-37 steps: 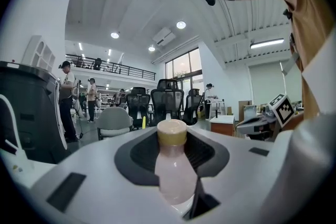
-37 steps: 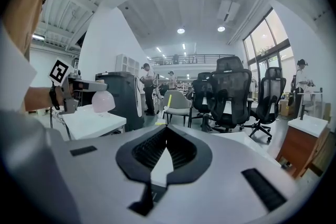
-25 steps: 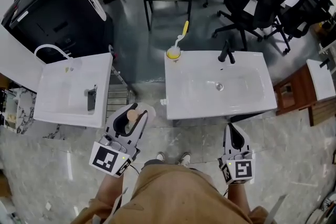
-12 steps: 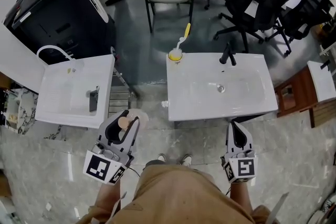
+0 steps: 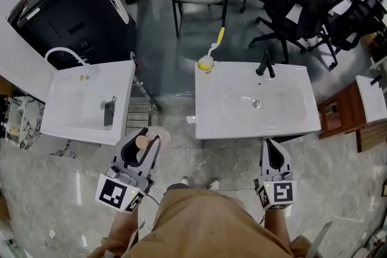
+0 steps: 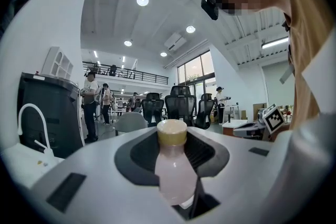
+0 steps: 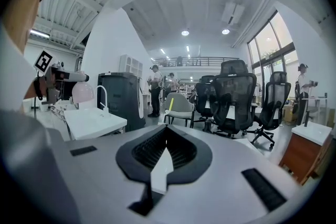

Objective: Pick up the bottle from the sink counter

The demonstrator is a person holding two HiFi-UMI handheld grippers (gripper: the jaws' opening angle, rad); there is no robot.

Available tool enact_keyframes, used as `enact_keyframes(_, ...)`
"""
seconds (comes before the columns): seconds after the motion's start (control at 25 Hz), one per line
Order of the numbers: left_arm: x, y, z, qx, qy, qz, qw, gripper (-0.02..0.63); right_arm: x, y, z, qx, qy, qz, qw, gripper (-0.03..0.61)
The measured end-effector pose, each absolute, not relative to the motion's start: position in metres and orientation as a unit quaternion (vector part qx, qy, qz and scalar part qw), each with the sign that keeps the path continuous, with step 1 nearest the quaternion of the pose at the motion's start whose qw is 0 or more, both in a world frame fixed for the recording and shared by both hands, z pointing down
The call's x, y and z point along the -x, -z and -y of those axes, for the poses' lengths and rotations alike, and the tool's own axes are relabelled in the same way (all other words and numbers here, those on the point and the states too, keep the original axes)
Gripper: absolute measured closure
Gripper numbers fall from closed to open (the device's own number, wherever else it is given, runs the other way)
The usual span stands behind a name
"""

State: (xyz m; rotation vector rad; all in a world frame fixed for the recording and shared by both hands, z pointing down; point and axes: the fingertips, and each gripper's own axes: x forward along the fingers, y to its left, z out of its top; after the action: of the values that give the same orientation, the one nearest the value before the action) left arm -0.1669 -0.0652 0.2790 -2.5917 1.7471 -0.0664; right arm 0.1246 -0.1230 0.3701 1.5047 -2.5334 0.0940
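Head view: the left gripper (image 5: pixel 140 150) is pinching the bottle (image 5: pixel 156 135), its jaws pressing on the neck just under the tan cap (image 5: pixel 142 142). The pale pink body is showing just right of the jaws. Bottle and gripper are hanging over the floor (image 5: pixel 175 160), clear of both counters. A white sink (image 5: pixel 60 121) is lying just ahead of this gripper. The right gripper (image 5: pixel 270 151) is pointing at the near edge of the sink counter (image 5: pixel 302 124), jaws pressed together and holding nothing. A cup (image 5: pixel 205 64) is standing at that counter's far left corner, well ahead of both grippers.

Left gripper view: the bottle (image 6: pixel 176 176) is sitting between the dark pads (image 6: pixel 144 152), cap (image 6: pixel 172 132) uppermost, with both pads bearing on it.

Right gripper view: the jaw tips are meeting, with only floor showing behind them. Far to the left, the bottle (image 7: pixel 83 93) is appearing as a pink shape in the other gripper.
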Motion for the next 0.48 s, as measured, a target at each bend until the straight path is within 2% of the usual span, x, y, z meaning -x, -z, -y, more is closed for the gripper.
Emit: enact_keyframes(0.48,0.169,-0.275,0.061,0.827,0.017,-0.562,0.011,0.483,-0.114,-0.367,0.121,-0.491,-0.022,0.865,0.101,0.575)
